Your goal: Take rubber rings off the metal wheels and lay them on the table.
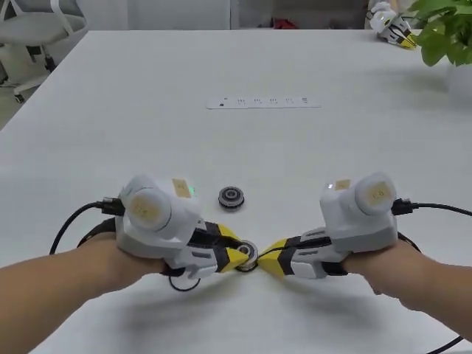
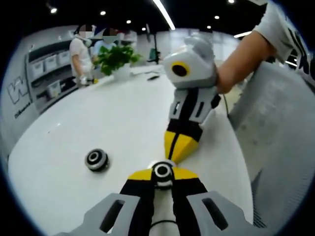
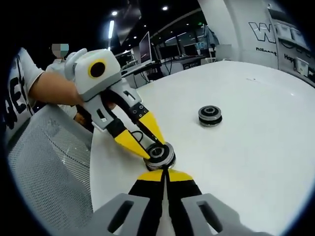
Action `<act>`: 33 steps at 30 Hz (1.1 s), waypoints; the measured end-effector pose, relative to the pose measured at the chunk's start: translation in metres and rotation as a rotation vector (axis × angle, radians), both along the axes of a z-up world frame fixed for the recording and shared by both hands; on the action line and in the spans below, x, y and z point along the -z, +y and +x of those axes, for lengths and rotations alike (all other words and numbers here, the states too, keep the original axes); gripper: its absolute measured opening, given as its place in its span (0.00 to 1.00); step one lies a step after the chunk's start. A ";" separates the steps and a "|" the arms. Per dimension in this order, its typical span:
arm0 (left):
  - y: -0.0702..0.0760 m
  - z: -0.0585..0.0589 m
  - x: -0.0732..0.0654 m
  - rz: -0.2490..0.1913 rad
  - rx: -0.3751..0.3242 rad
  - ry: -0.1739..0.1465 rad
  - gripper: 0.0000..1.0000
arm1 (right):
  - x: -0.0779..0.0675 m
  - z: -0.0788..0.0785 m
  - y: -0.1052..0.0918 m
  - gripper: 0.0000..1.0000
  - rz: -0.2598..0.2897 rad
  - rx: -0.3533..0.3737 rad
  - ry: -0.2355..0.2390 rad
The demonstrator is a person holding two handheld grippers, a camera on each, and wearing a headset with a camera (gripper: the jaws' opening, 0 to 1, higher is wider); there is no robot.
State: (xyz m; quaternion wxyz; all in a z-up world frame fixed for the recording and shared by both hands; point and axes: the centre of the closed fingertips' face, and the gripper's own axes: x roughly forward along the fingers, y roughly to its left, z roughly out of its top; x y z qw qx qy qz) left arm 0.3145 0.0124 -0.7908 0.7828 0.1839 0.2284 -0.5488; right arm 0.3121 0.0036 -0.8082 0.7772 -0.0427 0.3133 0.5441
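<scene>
A metal wheel with its black rubber ring sits at the near edge of the white table, caught between two hand-held grippers. The left gripper pinches the wheel between its yellow tips. The right gripper has its jaws pressed together, tip against the wheel's rim; whether it nips the ring is unclear. A second wheel lies flat just beyond, apart from both. Farther back are a power strip and a leafy plant.
</scene>
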 end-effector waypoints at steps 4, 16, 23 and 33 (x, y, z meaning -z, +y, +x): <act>0.000 0.000 0.000 0.002 -0.002 -0.004 0.12 | -0.002 0.001 -0.001 0.00 0.014 0.020 0.016; 0.000 -0.001 0.000 0.021 -0.006 -0.019 0.12 | -0.009 0.006 -0.005 0.00 0.080 0.093 0.066; 0.000 0.000 0.000 0.030 -0.010 -0.030 0.12 | -0.015 0.007 -0.002 0.00 0.107 0.103 0.073; 0.000 0.000 0.000 0.029 -0.017 -0.032 0.12 | -0.018 0.004 0.001 0.00 0.110 0.089 0.062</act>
